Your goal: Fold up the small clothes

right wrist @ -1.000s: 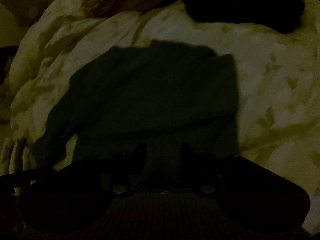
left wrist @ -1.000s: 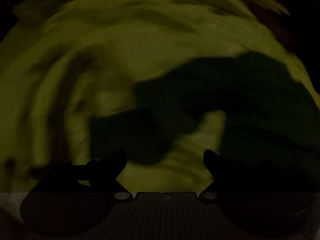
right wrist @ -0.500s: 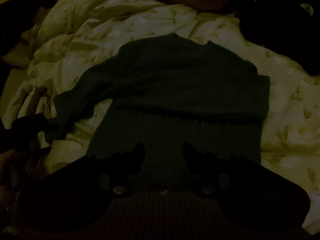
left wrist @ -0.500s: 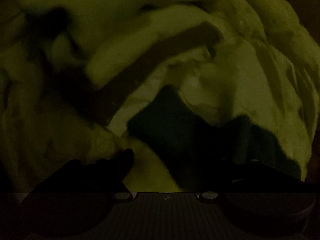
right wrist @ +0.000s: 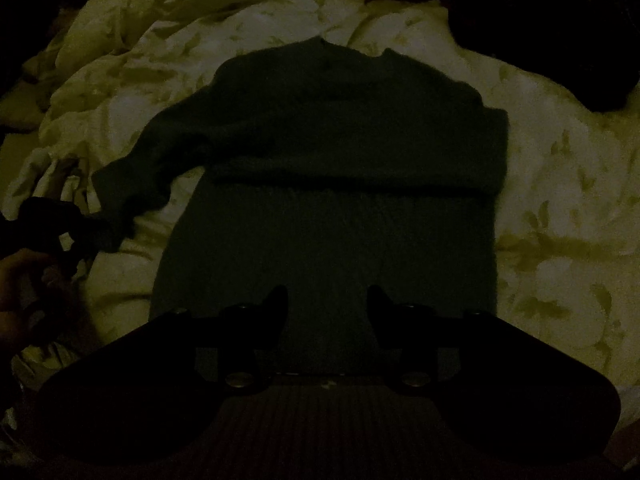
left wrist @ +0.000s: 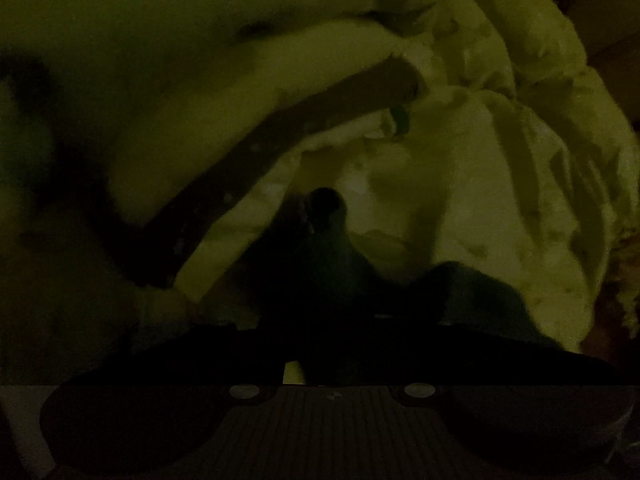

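Very dim light leaves both views mostly silhouette. The landmark is the dark green knitted sweater (right wrist: 340, 184), lying flat on a pale crumpled quilt with a faint leaf print (right wrist: 560, 208). Its body is ribbed in vertical lines below a horizontal fold edge, and the upper part looks fuzzier.

Left of the sweater's body, one sleeve (right wrist: 132, 184) slants down and outward. At its cuff sits the left gripper (right wrist: 72, 236), a black shape beside a hand (right wrist: 20, 280) cut off by the frame edge. In the left wrist view the left gripper (left wrist: 332, 320) merges into dark cloth (left wrist: 328, 256) bunched right between its fingers; they seem closed on that cuff, though the fingertips themselves cannot be made out. Beyond the cloth, a dark brown band (left wrist: 280, 152) runs diagonally across the quilt's folds (left wrist: 500, 200); what it is cannot be told.

Over the sweater's lower hem, the right gripper (right wrist: 327, 300) holds its two black fingers (right wrist: 276, 304) spread apart, with ribbed cloth visible between them and nothing gripped.

Above and right of the sweater, a large black mass (right wrist: 560, 40) covers the quilt's far corner, its shape unreadable.
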The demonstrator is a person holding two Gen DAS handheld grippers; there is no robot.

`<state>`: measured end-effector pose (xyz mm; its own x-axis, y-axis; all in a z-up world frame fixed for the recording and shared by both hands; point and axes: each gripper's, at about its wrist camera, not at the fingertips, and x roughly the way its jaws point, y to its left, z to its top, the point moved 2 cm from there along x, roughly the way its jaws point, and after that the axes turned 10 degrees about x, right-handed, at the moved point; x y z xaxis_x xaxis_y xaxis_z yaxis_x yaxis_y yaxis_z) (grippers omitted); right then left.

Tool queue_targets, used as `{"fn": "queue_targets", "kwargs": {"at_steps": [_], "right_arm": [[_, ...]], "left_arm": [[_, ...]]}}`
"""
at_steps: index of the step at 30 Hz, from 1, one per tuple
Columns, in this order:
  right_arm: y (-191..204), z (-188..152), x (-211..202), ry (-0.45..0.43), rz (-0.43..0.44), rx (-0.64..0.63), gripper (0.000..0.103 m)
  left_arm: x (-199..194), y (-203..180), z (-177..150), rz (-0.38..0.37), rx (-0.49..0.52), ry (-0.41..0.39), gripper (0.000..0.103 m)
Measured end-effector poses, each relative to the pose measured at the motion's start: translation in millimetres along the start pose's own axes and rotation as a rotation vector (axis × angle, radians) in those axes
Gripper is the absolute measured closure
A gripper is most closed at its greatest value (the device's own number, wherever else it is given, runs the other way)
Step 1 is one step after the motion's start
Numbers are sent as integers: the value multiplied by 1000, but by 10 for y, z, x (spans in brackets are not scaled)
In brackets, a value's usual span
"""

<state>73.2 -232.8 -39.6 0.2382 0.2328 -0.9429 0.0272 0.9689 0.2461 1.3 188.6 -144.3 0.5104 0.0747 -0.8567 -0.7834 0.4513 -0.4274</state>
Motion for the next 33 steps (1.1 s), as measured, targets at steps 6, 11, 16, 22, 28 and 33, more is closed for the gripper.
{"fn": "queue_targets", "kwargs": {"at_steps": [6, 11, 16, 22, 28, 33], "right_arm": [[14, 50, 2, -13, 26, -3, 54], [21, 109, -34, -28, 43, 12, 54], [-22, 139, -107, -57, 49, 24, 54], [-130, 77, -141, -56, 32, 65, 54], [-215, -44, -226, -54, 5, 82, 54], [-383, -200, -271, -44, -21, 126, 54]], "left_arm": [[-606, -563, -24, -203, 175, -64, 30], [-968, -833, 292, -241, 241, -194, 29], [-1058, -664, 945, -171, 174, -323, 29], [-789, -281, 1064, -63, 83, -308, 29], [-677, -235, 909, -93, 85, -264, 29], [-597, -891, 581, -214, 254, -209, 29]]}}
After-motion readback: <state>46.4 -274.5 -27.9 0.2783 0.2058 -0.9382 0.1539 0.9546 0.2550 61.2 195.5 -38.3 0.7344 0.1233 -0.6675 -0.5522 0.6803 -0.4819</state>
